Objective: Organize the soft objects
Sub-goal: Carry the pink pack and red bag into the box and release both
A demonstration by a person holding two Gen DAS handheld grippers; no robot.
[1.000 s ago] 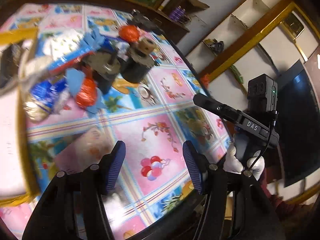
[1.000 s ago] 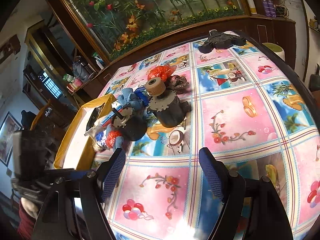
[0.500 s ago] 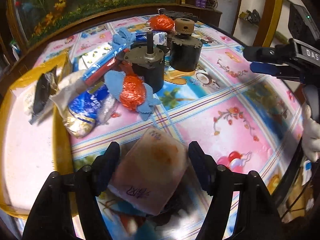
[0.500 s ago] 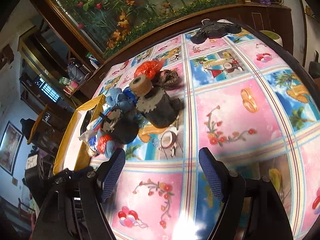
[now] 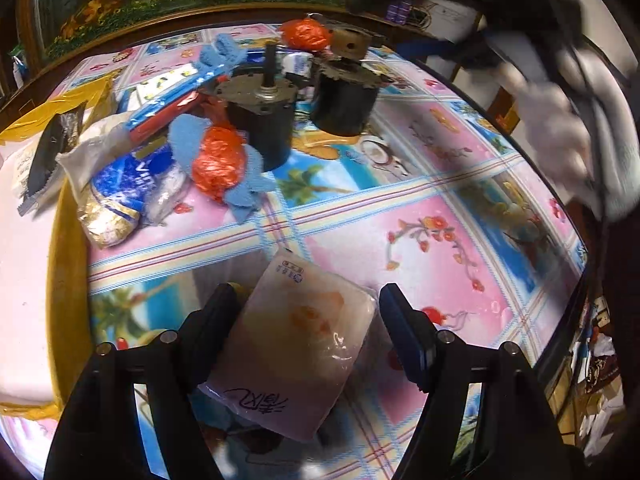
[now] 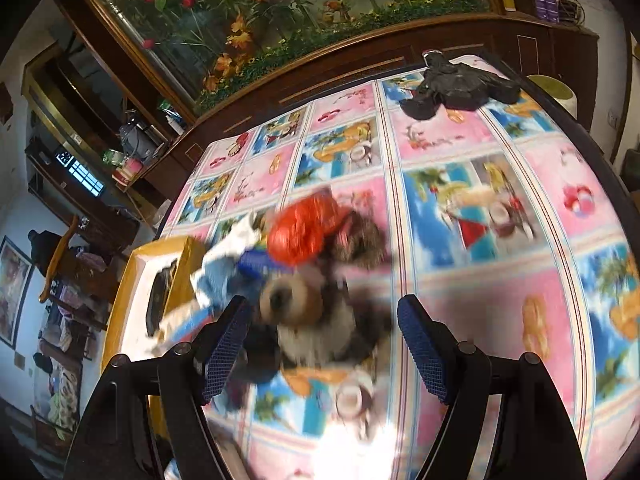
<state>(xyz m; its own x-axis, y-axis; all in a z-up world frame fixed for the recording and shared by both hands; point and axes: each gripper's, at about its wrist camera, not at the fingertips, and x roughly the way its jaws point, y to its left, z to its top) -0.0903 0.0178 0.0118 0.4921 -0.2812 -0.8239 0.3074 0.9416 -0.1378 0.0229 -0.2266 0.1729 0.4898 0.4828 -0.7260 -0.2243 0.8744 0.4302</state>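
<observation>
A pale pink soft packet [image 5: 298, 340] lies on the patterned table between the fingers of my open left gripper [image 5: 308, 328], not squeezed. Farther off is a pile: a red-orange mesh ball [image 5: 218, 162] on blue cloth, a blue-and-gold bag [image 5: 116, 196], a blue-red wrapper [image 5: 168, 92] and a second orange ball [image 5: 304, 34]. My open right gripper [image 6: 324, 344] hovers over the same pile, blurred, above a tan spool on a dark motor [image 6: 304, 320] and an orange ball [image 6: 304, 232].
Two dark metal motors [image 5: 260, 120] [image 5: 346, 100] stand in the pile. A yellow-rimmed white tray [image 5: 64, 240] sits at the left, also seen in the right wrist view [image 6: 120, 308]. A black cloth [image 6: 456, 88] lies at the far table edge.
My left gripper has swung over the pink packet, which now lies between its fingers. My right gripper has moved forward over the motor and pile.
</observation>
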